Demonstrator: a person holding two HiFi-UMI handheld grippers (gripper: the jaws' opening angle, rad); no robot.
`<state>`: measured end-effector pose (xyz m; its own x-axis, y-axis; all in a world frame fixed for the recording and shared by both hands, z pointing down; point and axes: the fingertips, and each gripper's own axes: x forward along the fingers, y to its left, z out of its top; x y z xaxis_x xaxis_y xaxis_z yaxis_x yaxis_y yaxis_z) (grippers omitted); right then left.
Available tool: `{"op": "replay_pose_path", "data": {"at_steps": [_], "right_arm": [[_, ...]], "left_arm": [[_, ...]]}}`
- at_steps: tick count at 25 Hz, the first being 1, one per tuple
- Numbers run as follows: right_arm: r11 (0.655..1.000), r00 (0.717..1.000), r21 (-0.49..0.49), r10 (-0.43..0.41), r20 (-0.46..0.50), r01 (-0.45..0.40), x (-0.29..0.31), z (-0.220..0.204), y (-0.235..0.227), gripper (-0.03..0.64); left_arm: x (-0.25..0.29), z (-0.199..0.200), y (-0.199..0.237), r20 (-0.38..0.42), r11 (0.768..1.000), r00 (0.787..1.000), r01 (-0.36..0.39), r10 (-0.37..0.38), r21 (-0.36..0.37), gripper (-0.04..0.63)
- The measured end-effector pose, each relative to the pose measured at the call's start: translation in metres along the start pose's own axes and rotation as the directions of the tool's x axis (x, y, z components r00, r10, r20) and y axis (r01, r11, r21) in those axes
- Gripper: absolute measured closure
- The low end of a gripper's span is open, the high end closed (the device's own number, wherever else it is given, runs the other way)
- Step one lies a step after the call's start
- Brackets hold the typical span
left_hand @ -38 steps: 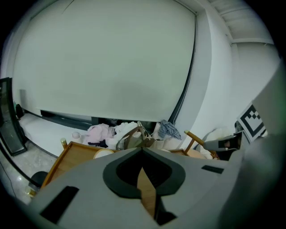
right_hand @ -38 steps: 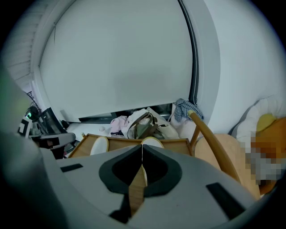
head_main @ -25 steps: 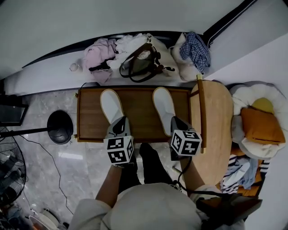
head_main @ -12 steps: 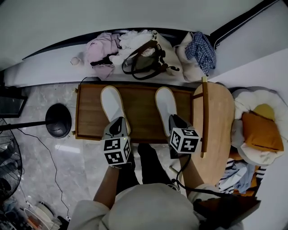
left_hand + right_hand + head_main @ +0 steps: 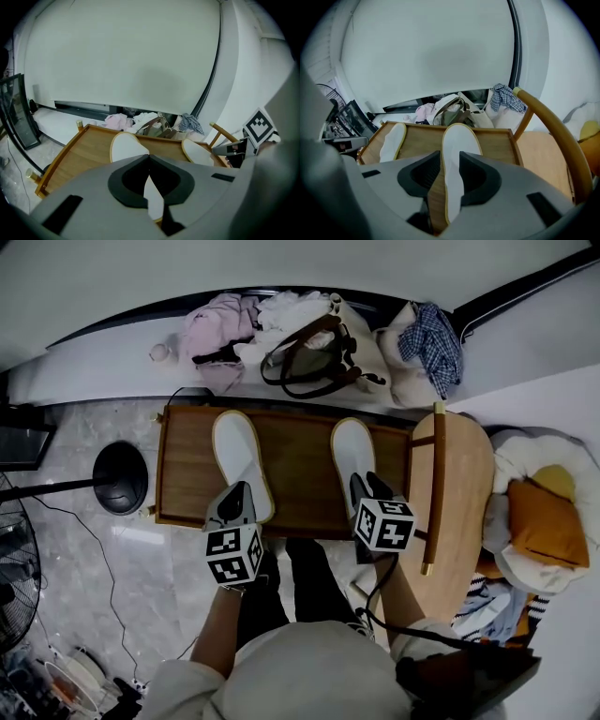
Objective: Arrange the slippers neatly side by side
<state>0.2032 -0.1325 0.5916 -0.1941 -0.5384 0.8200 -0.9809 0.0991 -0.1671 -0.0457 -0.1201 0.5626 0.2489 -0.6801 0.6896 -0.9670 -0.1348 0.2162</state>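
Note:
Two white slippers with tan rims lie toes-away on a low wooden tray [image 5: 300,451]. The left slipper [image 5: 239,460] [image 5: 126,146] leans slightly; the right slipper [image 5: 353,457] [image 5: 459,140] lies straight, a wide gap between them. My left gripper [image 5: 236,505] [image 5: 149,158] sits at the left slipper's heel, its tips closed together on the heel edge. My right gripper [image 5: 366,488] [image 5: 449,161] is at the right slipper's heel; its jaws are opening, the heel lies between them, and the pads stand clear of it.
A wooden chair [image 5: 437,486] stands just right of the tray. Beyond the tray lie a tote bag [image 5: 305,357] and heaps of clothes [image 5: 216,329]. A black round stand base [image 5: 120,479] sits on the floor at the left, cushions [image 5: 544,521] at the right.
The view has drifted a little. Both grippers stay at the slippers' heels, and the slippers lie as before on the tray.

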Motion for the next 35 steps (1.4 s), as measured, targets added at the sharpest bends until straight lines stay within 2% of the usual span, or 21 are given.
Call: {"op": "replay_pose_path", "data": {"at_steps": [18, 35], "right_arm": [[0.998, 0.997, -0.067, -0.011, -0.082, 0.005, 0.038, -0.007, -0.006, 0.480], [0.997, 0.992, -0.053, -0.061, -0.107, 0.055, 0.041, -0.007, -0.010, 0.558]], "left_arm": [[-0.003, -0.012, 0.040, -0.015, 0.995, 0.996, -0.092, 0.092, -0.048, 0.578], [0.000, -0.009, 0.044, -0.015, 0.994, 0.995, -0.100, 0.099, -0.050, 0.578]]}}
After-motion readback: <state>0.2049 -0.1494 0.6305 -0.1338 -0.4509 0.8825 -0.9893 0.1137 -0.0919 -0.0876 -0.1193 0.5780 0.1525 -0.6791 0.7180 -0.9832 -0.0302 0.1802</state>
